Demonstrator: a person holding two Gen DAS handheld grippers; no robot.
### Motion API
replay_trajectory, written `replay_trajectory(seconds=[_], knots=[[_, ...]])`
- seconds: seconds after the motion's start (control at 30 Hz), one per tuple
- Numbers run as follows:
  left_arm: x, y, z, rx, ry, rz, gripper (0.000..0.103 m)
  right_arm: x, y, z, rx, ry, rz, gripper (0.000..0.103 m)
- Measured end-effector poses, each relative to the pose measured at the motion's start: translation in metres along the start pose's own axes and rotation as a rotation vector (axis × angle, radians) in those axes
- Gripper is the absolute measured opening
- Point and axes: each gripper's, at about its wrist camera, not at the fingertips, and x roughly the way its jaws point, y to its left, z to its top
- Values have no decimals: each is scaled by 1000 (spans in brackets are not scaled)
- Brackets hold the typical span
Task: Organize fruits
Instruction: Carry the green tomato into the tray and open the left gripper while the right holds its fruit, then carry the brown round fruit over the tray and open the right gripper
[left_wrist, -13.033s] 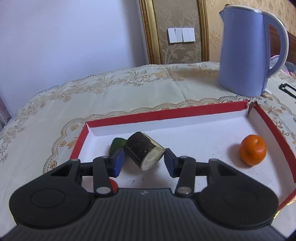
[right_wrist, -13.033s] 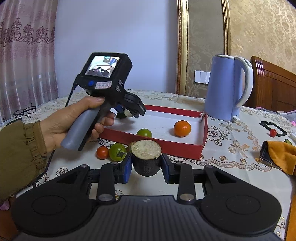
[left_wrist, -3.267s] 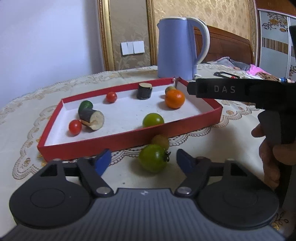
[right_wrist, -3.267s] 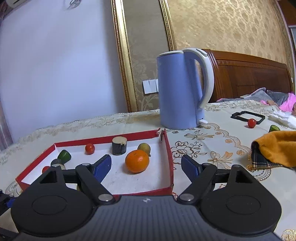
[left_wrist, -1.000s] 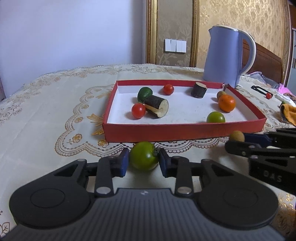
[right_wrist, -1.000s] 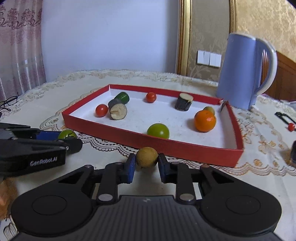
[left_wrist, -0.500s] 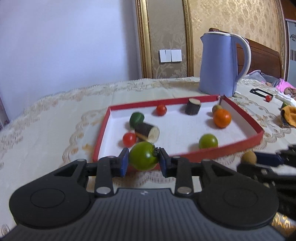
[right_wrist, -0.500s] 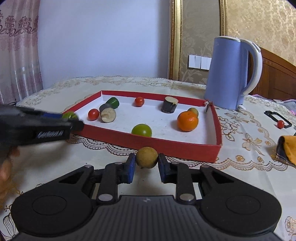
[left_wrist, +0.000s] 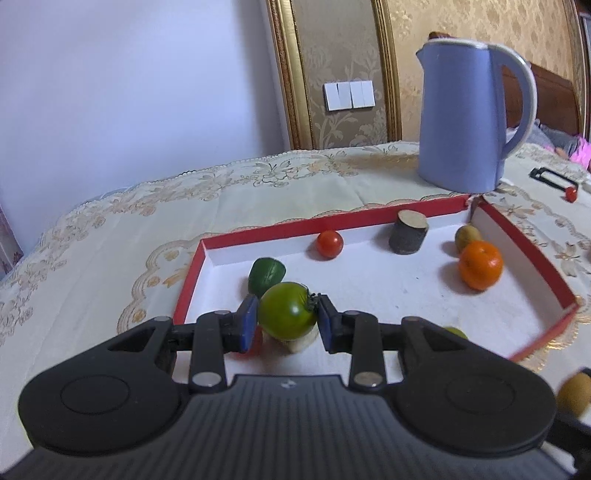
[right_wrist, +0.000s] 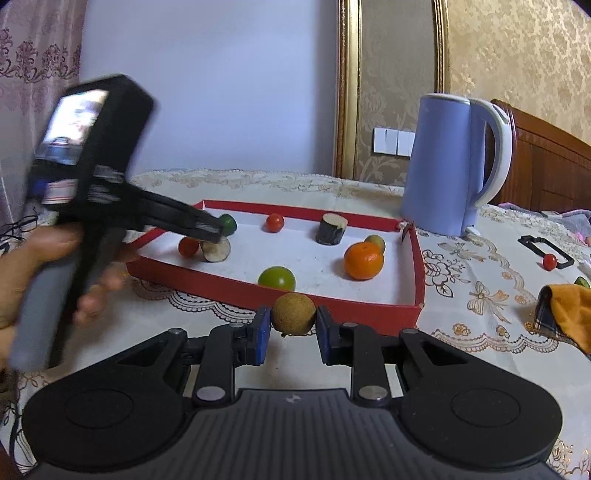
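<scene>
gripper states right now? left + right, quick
Left gripper: closed on the green tomato, over the red tray.
Right gripper: closed on the brown round fruit, outside the tray.

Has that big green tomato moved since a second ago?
Yes. The green tomato, held by the left gripper, went from outside the red tray to above its floor.

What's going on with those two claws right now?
Left gripper shut on green tomato, over red tray. Right gripper shut on brown fruit, outside tray. Nothing blocking.
</scene>
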Motion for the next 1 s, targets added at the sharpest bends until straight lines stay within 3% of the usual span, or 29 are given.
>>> replay_trajectory(seconds=[0.4, 0.53, 0.7, 0.77, 0.93, 1.0], knots=[[25, -17, 14, 19, 5, 11, 34, -2, -1, 0, 5, -3, 5, 26], [23, -18, 17, 2, 3, -3, 52, 0, -3, 0, 14, 2, 4, 26], [10, -14, 18, 2, -14, 15, 58, 3, -4, 0, 19, 5, 6, 26], [0, -6, 15, -27, -22, 35, 68, 3, -4, 0, 22, 3, 9, 26], [-30, 22, -13, -109, -24, 95, 72, 6, -7, 3, 29, -7, 13, 26], [-42, 35, -28, -154, -29, 113, 80, 8, -7, 5, 30, -11, 11, 26]])
